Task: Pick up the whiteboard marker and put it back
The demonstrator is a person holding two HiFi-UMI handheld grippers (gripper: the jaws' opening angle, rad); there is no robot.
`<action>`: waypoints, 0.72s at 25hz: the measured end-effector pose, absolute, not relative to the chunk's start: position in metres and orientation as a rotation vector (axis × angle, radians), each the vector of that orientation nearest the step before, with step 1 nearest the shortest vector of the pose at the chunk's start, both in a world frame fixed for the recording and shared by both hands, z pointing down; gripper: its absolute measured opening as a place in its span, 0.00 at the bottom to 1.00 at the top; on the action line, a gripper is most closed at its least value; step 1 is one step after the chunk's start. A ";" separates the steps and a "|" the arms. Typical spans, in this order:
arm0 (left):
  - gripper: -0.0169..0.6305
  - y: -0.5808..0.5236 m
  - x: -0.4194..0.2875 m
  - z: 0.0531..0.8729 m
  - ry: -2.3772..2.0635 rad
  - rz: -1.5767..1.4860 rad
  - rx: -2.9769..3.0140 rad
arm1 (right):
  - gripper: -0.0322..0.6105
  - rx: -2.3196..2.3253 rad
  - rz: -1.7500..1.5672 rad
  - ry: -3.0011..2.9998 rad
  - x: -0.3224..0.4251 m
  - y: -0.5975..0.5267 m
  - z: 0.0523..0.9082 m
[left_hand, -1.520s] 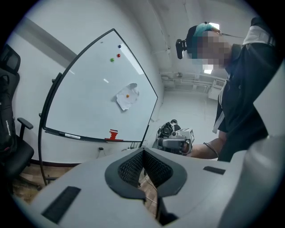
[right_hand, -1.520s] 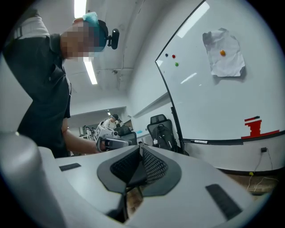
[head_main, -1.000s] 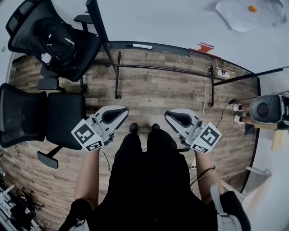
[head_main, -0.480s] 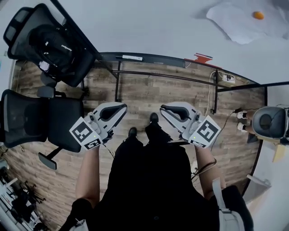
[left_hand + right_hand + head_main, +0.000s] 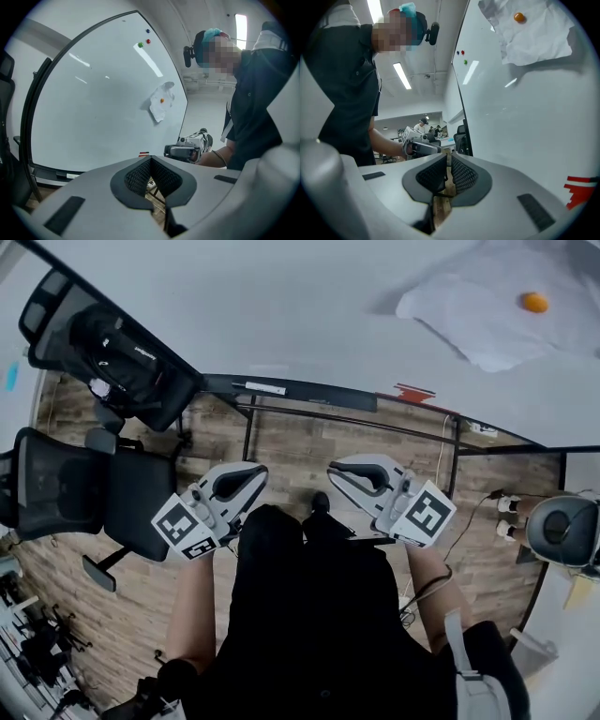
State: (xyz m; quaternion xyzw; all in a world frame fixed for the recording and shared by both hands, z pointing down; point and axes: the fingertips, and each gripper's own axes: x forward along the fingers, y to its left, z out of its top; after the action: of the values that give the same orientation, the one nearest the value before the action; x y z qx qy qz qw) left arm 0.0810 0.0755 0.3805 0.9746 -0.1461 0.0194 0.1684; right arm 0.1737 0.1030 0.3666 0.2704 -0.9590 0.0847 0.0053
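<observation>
Head view: both forearms are bent at the person's waist, the grippers level and side by side with their marker cubes turned up. The left gripper (image 5: pixel 261 469) and right gripper (image 5: pixel 331 468) aim their tips inward and forward, towards each other.

The left gripper view has the left gripper's (image 5: pixel 151 159) fingers meeting at the tips with nothing between them. In the right gripper view, the right gripper's (image 5: pixel 446 157) fingers are together too, with only a thin slit and nothing held.

A slim white stick, seemingly the whiteboard marker (image 5: pixel 265 387), lies on the dark tray (image 5: pixel 319 393) under the big white whiteboard (image 5: pixel 281 306). It is well ahead of both sets of fingers and closer to the left ones. It's too small to confirm.

Between the fingers and the tray there's open wood-plank floor (image 5: pixel 309 439), crossed by the board's black metal frame bars (image 5: pixel 356 423).

Two black office chairs (image 5: pixel 80 488) crowd the outer side of the left fingers, the farther one carrying a black backpack (image 5: pixel 122 334). A crumpled white paper sheet (image 5: pixel 487 320) is pinned by an orange magnet (image 5: pixel 534 303), far ahead of the right fingers.
</observation>
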 end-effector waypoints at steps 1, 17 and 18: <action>0.05 0.073 0.082 0.381 -0.413 0.069 2.778 | 0.10 0.844 0.270 -3.003 0.174 0.100 0.368; 0.05 -0.032 0.055 0.390 -0.146 0.116 2.833 | 0.09 0.987 0.271 -2.798 0.129 -0.003 0.376; 0.05 -0.037 0.052 0.394 -0.134 0.143 2.821 | 0.09 1.003 0.271 -2.783 0.125 -0.009 0.376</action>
State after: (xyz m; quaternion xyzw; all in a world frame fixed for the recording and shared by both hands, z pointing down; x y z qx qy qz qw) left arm 0.0519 -0.0373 0.3944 0.9853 -0.0466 0.0499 0.1565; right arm 0.1250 -0.0092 0.3763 0.3364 -0.9334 0.0910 0.0853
